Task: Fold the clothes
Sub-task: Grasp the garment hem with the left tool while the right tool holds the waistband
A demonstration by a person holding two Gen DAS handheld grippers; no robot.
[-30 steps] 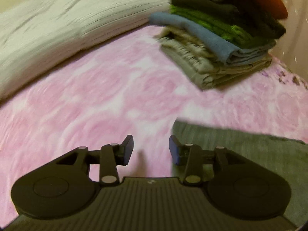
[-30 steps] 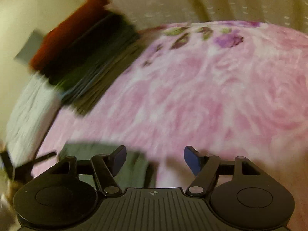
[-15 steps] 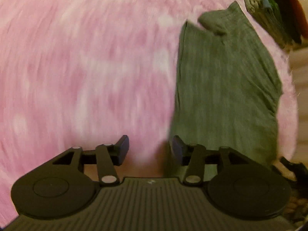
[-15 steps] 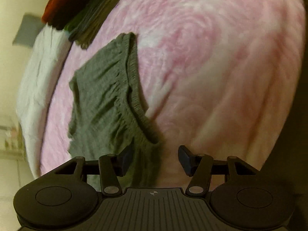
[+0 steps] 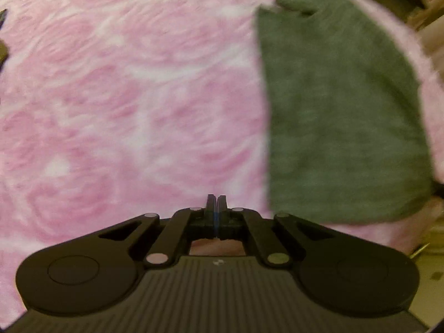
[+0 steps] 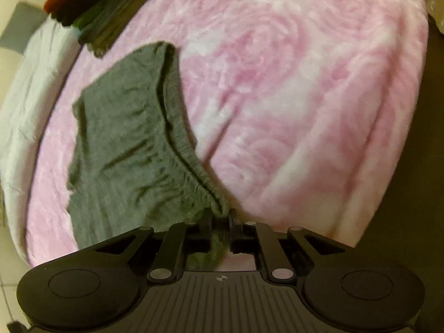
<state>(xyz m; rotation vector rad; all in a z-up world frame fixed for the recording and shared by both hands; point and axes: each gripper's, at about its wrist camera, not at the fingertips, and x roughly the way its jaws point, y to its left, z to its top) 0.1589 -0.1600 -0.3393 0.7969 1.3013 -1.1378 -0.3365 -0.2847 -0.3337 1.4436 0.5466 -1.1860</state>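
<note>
Now grey shorts (image 6: 125,138) between right fingers (image 6: 206,219)

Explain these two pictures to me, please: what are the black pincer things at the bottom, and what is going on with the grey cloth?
There is no robot here: a person holds a two-finger gripper in each hand, and each carries a wide-angle camera looking along its fingers. So each picture is that tool's own view.

In the left view, the left gripper is shut, with no cloth visible between its fingers; it is over a pink blanket. The grey shorts lie to its right.

In the right view, the right gripper is closed on the gathered waistband of the same grey shorts, which lie spread on the blanket. Behind them are a stack of folded clothes and a white pillow.
</note>
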